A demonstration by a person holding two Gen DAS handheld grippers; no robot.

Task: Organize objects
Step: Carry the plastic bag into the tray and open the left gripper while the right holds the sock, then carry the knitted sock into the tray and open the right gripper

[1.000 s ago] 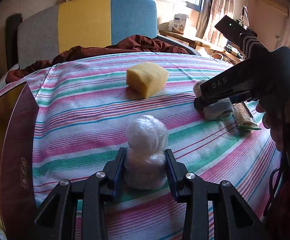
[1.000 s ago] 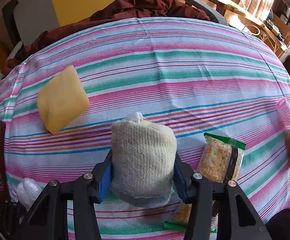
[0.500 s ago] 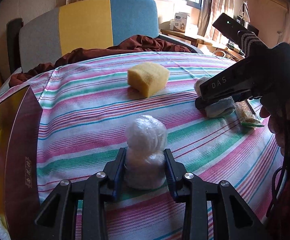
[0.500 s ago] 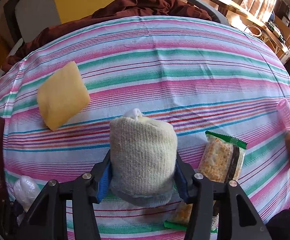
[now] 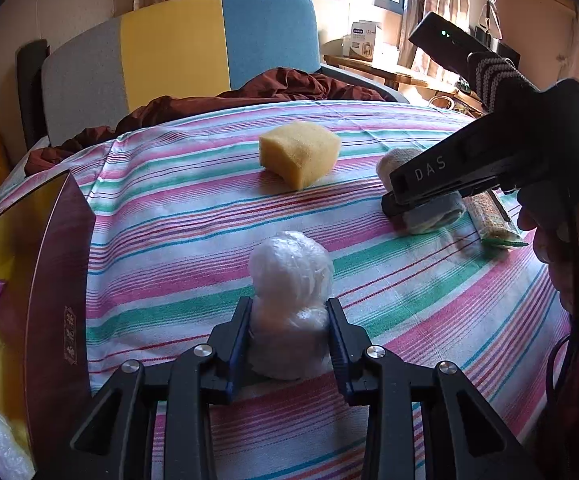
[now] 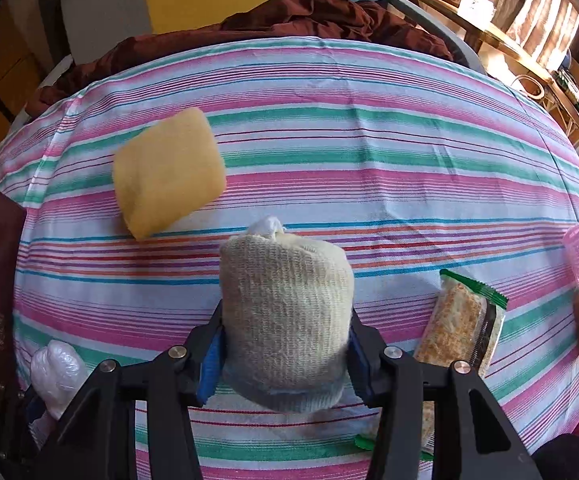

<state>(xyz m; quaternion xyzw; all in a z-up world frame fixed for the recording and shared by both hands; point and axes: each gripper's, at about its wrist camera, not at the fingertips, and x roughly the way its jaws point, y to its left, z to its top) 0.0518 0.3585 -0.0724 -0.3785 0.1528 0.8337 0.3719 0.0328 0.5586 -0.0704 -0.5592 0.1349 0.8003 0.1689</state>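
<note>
Left claw clamped on a white plastic-wrapped bundle; right claw clamped on a rolled knit sock. Both items rest low over the striped surface. Compared with a second ago, grips are unchanged; both views have shifted slightly, the yellow sponge sitting further right in each. Judged: both grasps secured, transfer pending, likely toward the box at left. A snack packet lies just beside the sock.
</note>
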